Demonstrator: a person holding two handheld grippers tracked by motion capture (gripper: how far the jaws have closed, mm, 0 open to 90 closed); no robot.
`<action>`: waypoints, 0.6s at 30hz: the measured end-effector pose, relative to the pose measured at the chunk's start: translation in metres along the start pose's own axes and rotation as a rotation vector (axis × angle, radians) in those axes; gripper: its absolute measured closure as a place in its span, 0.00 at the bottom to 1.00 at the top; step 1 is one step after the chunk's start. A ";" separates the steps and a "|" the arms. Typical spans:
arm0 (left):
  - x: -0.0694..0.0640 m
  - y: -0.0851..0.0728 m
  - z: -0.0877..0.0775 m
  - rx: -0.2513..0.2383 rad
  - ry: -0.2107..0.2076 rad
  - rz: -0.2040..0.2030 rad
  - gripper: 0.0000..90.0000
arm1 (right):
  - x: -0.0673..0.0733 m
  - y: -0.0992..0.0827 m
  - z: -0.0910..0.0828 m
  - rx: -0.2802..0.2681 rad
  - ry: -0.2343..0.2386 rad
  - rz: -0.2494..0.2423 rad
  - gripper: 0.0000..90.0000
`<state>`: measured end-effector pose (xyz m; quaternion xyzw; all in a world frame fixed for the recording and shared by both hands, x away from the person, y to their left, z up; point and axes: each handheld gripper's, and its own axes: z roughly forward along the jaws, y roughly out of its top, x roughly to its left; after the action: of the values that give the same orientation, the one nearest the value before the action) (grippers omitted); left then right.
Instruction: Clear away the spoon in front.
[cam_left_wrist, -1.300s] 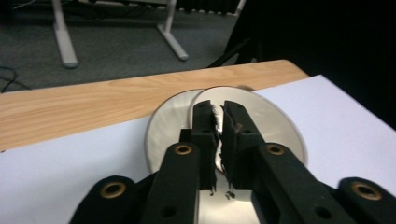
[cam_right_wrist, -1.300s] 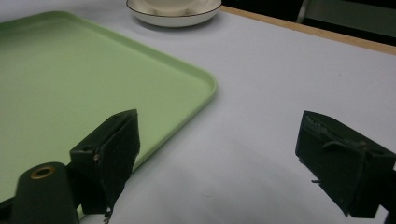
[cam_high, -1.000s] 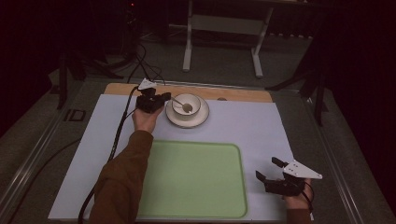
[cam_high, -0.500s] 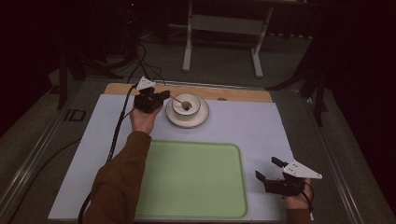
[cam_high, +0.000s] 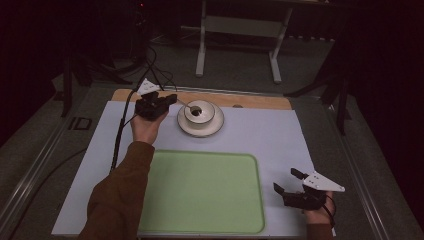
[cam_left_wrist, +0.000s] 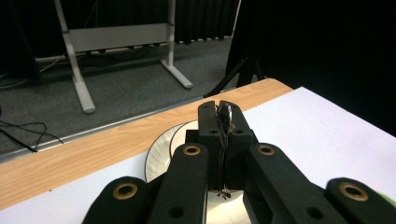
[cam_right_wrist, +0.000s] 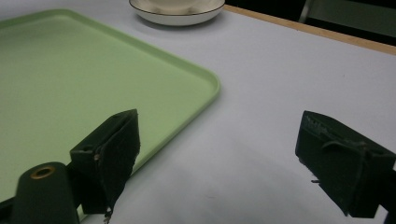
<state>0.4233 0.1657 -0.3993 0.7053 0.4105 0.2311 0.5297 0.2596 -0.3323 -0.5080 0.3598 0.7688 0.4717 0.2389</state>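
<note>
Slim silver spoon (cam_high: 186, 105) at upper centre of high view, handle pinched in left hand-held gripper (cam_high: 167, 100), bowl end over white cup (cam_high: 199, 112) on dark-rimmed saucer (cam_high: 210, 129), right hand-held gripper (cam_high: 288, 181) spread wide at lower right, no readable writing.

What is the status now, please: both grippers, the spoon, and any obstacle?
Left gripper shut on spoon handle, bowl end in cup on saucer. Right gripper open, holding nothing, beside green tray. Nothing in the way.
</note>
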 end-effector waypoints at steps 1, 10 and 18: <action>0.000 0.001 -0.003 0.000 0.001 0.004 0.99 | 0.000 0.000 0.000 0.001 0.000 0.000 0.15; -0.001 0.011 -0.028 -0.010 -0.002 0.035 0.99 | 0.000 0.000 0.000 0.000 0.000 0.000 0.15; 0.002 0.013 -0.051 -0.014 0.002 0.047 0.99 | 0.001 0.000 0.000 0.003 0.002 -0.005 0.15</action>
<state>0.3899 0.1939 -0.3707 0.7107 0.3928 0.2472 0.5287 0.2593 -0.3313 -0.5080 0.3578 0.7707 0.4702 0.2386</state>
